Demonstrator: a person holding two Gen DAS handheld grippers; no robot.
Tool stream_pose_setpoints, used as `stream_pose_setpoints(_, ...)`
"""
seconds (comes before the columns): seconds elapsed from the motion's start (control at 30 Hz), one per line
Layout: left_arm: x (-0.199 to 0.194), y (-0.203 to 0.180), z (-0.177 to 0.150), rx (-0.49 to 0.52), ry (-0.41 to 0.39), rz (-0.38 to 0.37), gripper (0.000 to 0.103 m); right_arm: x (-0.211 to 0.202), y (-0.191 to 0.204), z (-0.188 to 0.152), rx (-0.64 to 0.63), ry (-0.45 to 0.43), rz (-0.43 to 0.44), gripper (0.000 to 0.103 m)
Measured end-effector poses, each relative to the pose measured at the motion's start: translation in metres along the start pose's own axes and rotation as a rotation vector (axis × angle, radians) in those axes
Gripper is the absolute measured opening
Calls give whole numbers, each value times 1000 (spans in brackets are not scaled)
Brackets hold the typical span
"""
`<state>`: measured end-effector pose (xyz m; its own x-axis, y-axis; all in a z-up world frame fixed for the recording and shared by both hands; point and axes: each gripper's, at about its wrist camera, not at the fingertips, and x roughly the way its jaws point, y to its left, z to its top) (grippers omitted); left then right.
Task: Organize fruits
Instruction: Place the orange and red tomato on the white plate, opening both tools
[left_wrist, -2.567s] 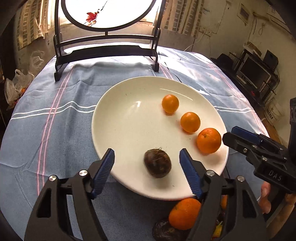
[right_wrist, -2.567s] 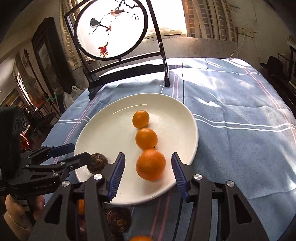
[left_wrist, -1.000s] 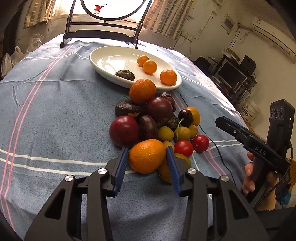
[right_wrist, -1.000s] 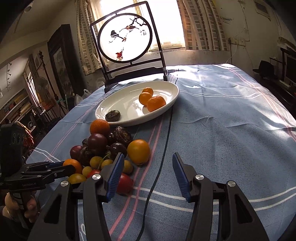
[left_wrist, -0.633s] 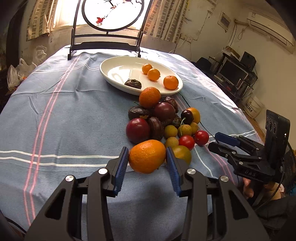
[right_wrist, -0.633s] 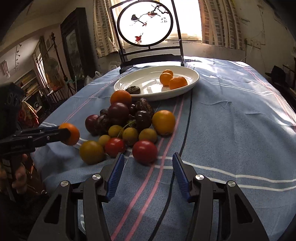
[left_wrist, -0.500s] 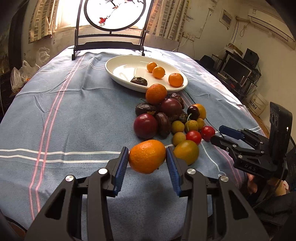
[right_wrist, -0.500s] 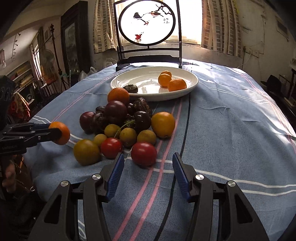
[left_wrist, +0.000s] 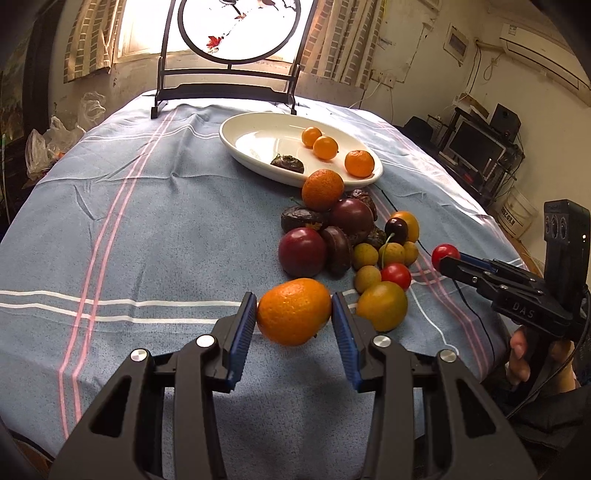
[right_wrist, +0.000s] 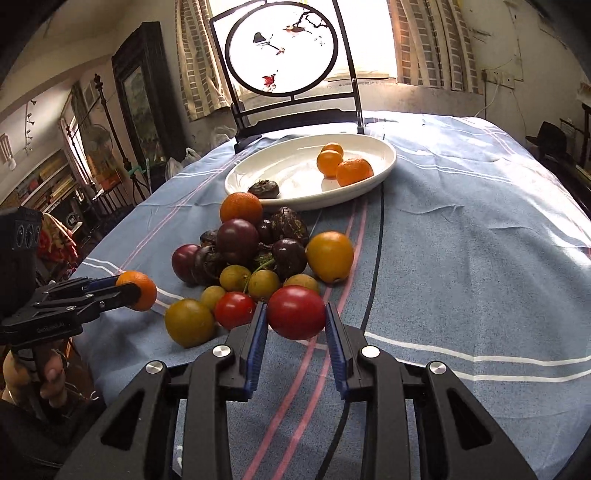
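My left gripper (left_wrist: 294, 314) is shut on an orange mandarin (left_wrist: 294, 311) and holds it above the cloth, in front of the fruit pile (left_wrist: 347, 236). My right gripper (right_wrist: 296, 325) is shut on a red tomato (right_wrist: 296, 312) at the near edge of the pile (right_wrist: 258, 251). The white plate (left_wrist: 251, 147) lies further back with three small oranges (left_wrist: 325, 147) and a dark fruit (left_wrist: 287, 163) on it. In the right wrist view the plate (right_wrist: 295, 166) lies behind the pile, and the left gripper (right_wrist: 122, 290) shows at the left with its mandarin (right_wrist: 138, 290).
A round painted screen on a black stand (right_wrist: 291, 74) stands behind the plate. A black cable (right_wrist: 375, 258) runs along the blue striped cloth (left_wrist: 147, 221) right of the pile. The table edge drops off at the left and right sides.
My right gripper has closed on the red tomato, which lay between its open fingers before. My left gripper keeps its mandarin and has drawn back a little from the pile.
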<state>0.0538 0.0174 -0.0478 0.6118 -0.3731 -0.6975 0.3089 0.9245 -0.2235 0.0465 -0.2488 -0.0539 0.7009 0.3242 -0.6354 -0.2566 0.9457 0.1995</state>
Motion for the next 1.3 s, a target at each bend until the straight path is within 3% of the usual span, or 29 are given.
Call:
stream_pose_setpoints(0.27,-9,-1,13,-18,-75,-3,41,-13,-6,18,38,-46,39,31)
stream_pose_setpoints(0.43,-2,2,53,-30,-106,-43,41,-3,-6,57,31,-59,49,31)
stream_pose_setpoints(0.5,12,5,79,-46,-95,-69,41,10,-8,80,31,-47,48,32)
stream_pose_setpoints(0.73,93,8,158,-56,-6,-24,41,88,-16,138,58,54,4,32)
stream_pose_setpoints(0.83,120,16,170,-90,57,-23,41,103,-16,148,49,56,-14,43)
stream_pose_setpoints(0.87,121,19,172,-101,67,-26,43,100,-16,148,54,42,-21,51)
stream_pose_setpoints(0.93,111,22,169,-118,56,-43,45,89,-15,145,50,14,-16,51)
stream_pose_setpoints(0.97,100,20,165,-107,38,-36,52,83,-14,141,40,10,-17,51)
stream_pose_setpoints(1.1,59,8,134,-15,0,-12,61,52,-12,112,-9,-6,-50,51)
stream_pose_setpoints(1.3,25,-10,66,159,23,26,63,16,-23,55,-5,-4,-71,51)
